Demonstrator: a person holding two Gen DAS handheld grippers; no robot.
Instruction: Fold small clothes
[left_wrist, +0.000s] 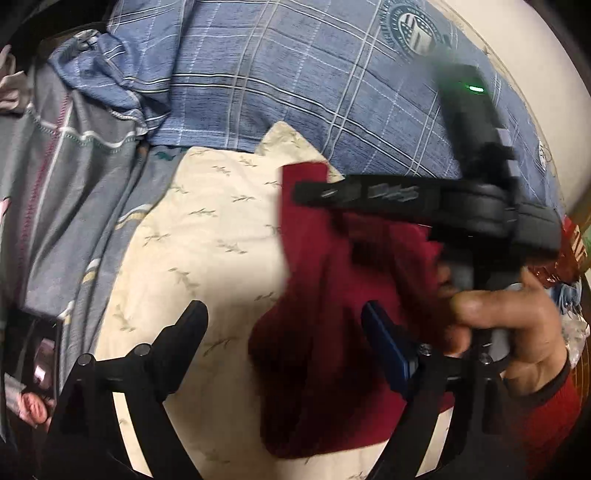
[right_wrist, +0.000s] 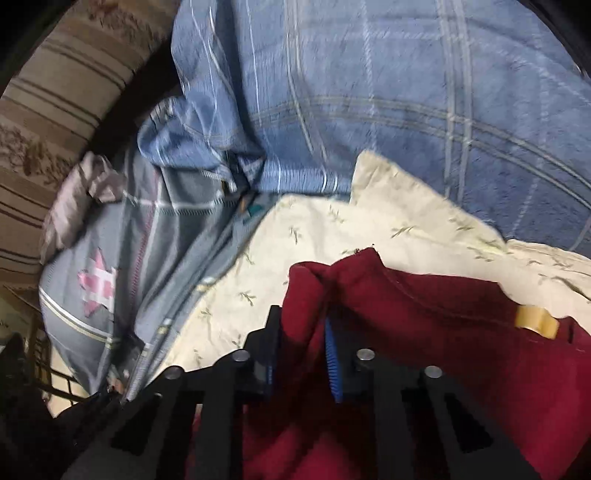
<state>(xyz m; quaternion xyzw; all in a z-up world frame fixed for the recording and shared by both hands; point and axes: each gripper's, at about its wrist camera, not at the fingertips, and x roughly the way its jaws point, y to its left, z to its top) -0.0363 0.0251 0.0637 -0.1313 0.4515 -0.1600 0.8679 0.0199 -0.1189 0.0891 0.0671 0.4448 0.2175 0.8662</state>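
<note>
A small dark red garment (left_wrist: 332, 332) lies bunched on a cream leaf-print sheet (left_wrist: 207, 243). My left gripper (left_wrist: 284, 317) is open above the sheet, its right finger at the garment's edge, holding nothing. My right gripper (left_wrist: 306, 192) reaches in from the right, held by a hand, over the garment's upper corner. In the right wrist view the right gripper (right_wrist: 303, 325) is shut on a fold of the red garment (right_wrist: 424, 325), which drapes over its fingers. A tan tag (right_wrist: 535, 321) shows on the garment.
A blue checked blanket (left_wrist: 295, 74) lies beyond the cream sheet. A grey checked cloth (left_wrist: 74, 177) is bunched at the left. A striped brown cushion (right_wrist: 55, 103) stands at the far left of the right wrist view.
</note>
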